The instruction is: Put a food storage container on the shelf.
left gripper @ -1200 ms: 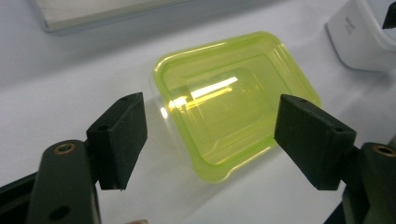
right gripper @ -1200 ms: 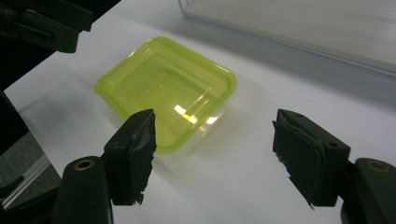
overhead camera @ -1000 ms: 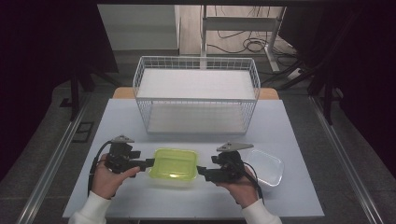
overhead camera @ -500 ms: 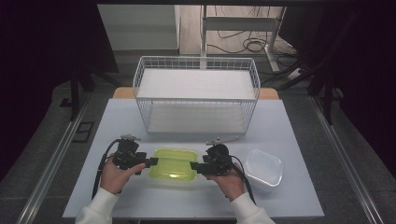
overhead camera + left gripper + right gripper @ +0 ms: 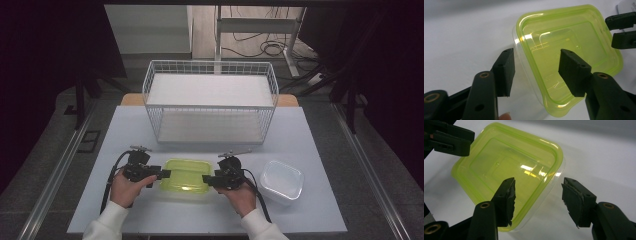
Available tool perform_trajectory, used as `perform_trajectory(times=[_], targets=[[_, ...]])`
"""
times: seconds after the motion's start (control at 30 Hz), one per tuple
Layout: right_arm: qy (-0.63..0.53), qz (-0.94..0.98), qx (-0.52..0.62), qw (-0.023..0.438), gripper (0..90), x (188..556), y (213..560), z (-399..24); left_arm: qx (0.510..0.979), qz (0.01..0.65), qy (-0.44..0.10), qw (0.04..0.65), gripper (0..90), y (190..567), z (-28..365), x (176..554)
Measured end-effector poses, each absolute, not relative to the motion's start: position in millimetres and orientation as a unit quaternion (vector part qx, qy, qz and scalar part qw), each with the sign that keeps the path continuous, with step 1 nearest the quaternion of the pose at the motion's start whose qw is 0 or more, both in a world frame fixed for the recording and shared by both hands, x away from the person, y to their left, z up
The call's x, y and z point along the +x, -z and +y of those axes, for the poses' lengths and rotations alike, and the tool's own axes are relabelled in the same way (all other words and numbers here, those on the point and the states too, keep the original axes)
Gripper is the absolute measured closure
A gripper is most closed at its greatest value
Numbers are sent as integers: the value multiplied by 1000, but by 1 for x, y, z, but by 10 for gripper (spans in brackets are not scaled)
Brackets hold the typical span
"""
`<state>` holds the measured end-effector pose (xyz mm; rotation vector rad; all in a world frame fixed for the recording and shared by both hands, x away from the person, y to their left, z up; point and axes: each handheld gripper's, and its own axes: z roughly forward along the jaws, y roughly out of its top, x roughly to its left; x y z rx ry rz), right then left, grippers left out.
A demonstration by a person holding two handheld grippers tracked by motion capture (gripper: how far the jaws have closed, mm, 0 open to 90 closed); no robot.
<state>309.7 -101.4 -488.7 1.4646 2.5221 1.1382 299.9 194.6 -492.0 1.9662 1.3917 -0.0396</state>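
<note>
No legible text, label, brand or number anywhere.

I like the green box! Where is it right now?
In the high view the green box sits on the table's near edge, between the left gripper and right gripper, in front of the wire basket.

High view: fixed above the person's side, facing forward and down over the whole table (image 5: 310, 150), far off. Left and right gripper views: close, looking down from opposite ends at the green container (image 5: 564, 47), shared by all three.
</note>
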Motion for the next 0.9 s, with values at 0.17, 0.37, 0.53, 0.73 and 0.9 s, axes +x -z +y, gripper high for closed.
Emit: perform_trajectory(times=[0.17,0.37,0.53,0.73,0.9], targets=[[-364,801,475,0,447,309,491,-99,762,538,25,360,503,494,195,299],[-367,792,487,-16,475,312,500,-101,758,544,37,359,525,499,198,300],[-377,783,492,-38,572,314,501,-103,754,546,56,362,601,503,199,302],[-386,761,515,-77,678,313,501,-107,742,554,71,370,685,503,203,300],[-394,751,524,-77,738,311,498,-109,733,560,69,381,748,499,206,297]])
